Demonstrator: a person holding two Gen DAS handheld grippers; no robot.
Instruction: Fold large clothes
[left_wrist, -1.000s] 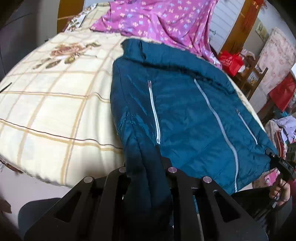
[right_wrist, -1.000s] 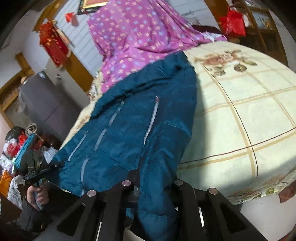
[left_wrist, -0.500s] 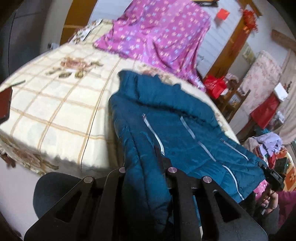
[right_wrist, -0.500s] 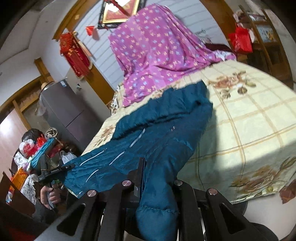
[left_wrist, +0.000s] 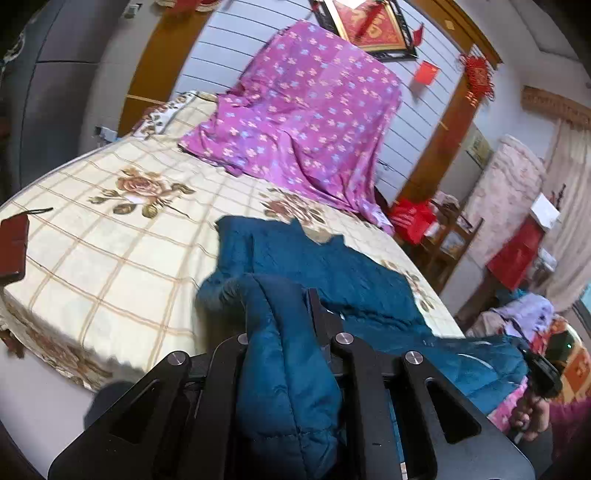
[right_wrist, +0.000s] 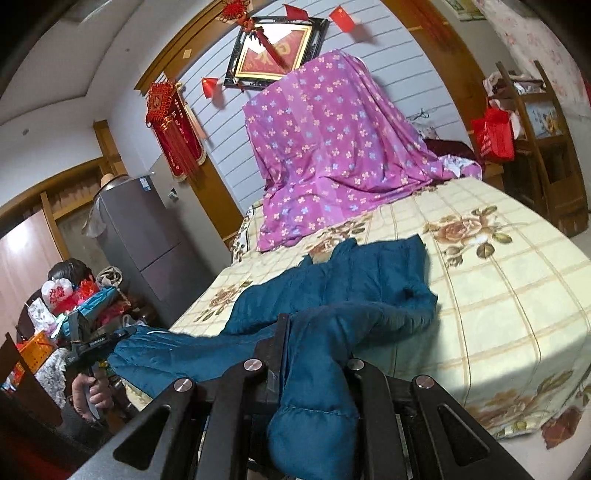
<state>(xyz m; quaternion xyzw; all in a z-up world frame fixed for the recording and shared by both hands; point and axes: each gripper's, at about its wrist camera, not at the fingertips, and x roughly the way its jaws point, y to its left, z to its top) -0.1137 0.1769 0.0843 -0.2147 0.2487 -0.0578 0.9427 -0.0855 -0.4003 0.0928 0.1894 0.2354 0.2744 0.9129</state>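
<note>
A teal padded jacket (left_wrist: 332, 266) lies on the bed, collar end flat and far from me. Its near edge is lifted and hangs stretched between both grippers. My left gripper (left_wrist: 284, 317) is shut on a thick fold of that edge; fabric bulges over one finger and hides it. In the right wrist view the jacket (right_wrist: 354, 273) is pinched the same way by my right gripper (right_wrist: 314, 339), shut on it. Each camera also catches the other gripper out at the jacket's far corner: the right gripper (left_wrist: 539, 373) and the left gripper (right_wrist: 92, 343), each held by a hand.
The bed (left_wrist: 110, 258) has a cream checked sheet with roses. A purple flowered cloth (left_wrist: 306, 122) drapes a tall pile at its head. A dark red flat object (left_wrist: 13, 243) lies at the bed's left edge. A red bag (right_wrist: 493, 134) hangs on wooden shelves; a grey fridge (right_wrist: 140, 243) stands left.
Both grippers have risen, lifting the jacket's near edge off the bed and carrying it toward the collar. The zipped front has dropped out of sight, and both views have tilted up to the wall.
</note>
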